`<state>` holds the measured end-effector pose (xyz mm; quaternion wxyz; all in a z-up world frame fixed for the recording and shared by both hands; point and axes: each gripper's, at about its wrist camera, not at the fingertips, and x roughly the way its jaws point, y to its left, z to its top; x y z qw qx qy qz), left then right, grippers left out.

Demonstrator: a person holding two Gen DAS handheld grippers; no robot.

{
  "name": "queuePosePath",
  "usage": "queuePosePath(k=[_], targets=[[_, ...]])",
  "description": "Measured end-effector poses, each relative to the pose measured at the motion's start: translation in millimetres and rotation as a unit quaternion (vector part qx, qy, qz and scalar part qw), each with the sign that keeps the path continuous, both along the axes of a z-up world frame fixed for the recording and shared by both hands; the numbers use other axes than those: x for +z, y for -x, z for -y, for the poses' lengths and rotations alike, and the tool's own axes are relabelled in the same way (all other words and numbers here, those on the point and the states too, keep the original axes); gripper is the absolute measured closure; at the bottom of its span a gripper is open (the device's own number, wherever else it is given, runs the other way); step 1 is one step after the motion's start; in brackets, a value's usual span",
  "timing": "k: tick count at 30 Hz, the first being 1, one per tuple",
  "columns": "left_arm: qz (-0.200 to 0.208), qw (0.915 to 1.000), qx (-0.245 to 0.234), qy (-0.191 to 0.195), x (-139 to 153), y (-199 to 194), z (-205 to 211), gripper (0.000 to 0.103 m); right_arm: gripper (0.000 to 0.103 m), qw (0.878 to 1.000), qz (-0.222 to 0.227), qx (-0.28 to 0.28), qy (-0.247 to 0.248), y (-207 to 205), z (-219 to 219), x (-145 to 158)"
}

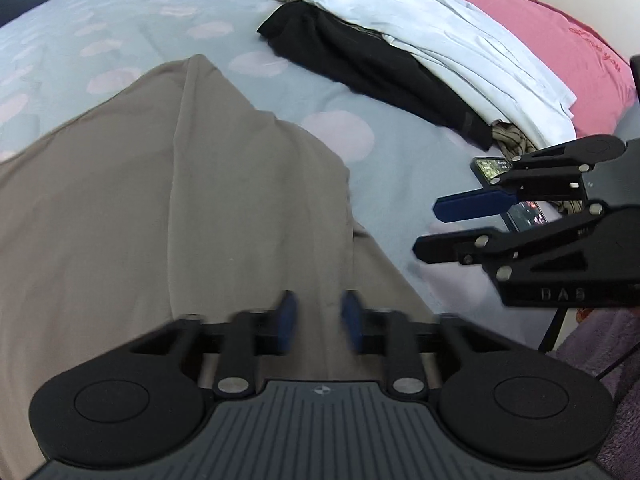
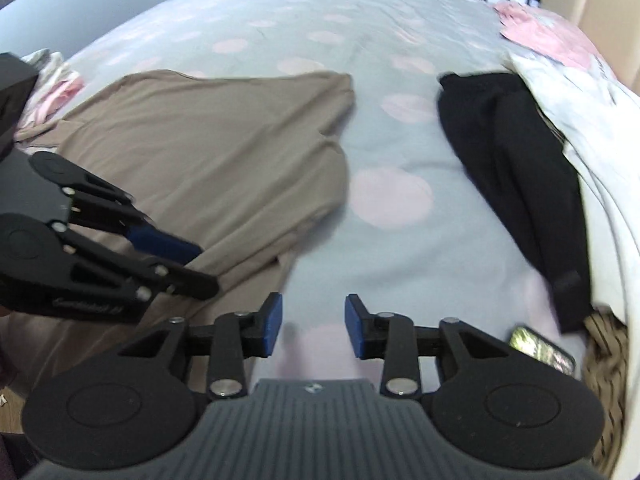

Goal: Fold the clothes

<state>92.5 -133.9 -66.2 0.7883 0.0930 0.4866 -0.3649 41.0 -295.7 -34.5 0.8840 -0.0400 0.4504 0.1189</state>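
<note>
A taupe garment (image 1: 180, 208) lies spread on the polka-dot bed, partly folded; it also shows in the right wrist view (image 2: 208, 152). My left gripper (image 1: 318, 320) is open and empty, hovering over the garment's near edge; it appears at the left of the right wrist view (image 2: 200, 264). My right gripper (image 2: 313, 326) is open and empty above bare bed sheet, to the right of the garment; it also shows in the left wrist view (image 1: 428, 228).
A black garment (image 2: 516, 176) and a pile of white clothes (image 1: 440, 48) lie to the right, against a pink pillow (image 1: 560, 40). A phone (image 2: 542, 350) lies on the sheet by the black garment. Pink clothes (image 2: 536, 32) sit far right.
</note>
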Motion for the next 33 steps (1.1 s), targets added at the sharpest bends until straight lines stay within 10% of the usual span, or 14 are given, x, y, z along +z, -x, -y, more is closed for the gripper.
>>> queuePosePath(k=[13,19,25,29,33], targets=[[0.007,0.9942,0.068,0.084,34,-30,-43,0.103,0.056,0.999,0.004,-0.033,-0.033,-43,0,-11],[0.028,0.9985,0.011,0.046,24,-8,-18,0.068,0.055,0.996,-0.009,-0.074,-0.040,-48,13,-11],[0.024,0.9994,-0.021,0.012,5,1,5,0.066,0.055,0.997,-0.002,-0.073,-0.040,-50,17,-11],[0.018,0.9997,-0.019,-0.002,-3,-4,6,0.100,0.055,0.997,0.004,-0.065,-0.039,-52,18,-9],[0.015,0.9988,0.035,0.031,12,-18,-13,0.102,0.055,0.997,0.007,-0.063,-0.041,-52,19,-8]])
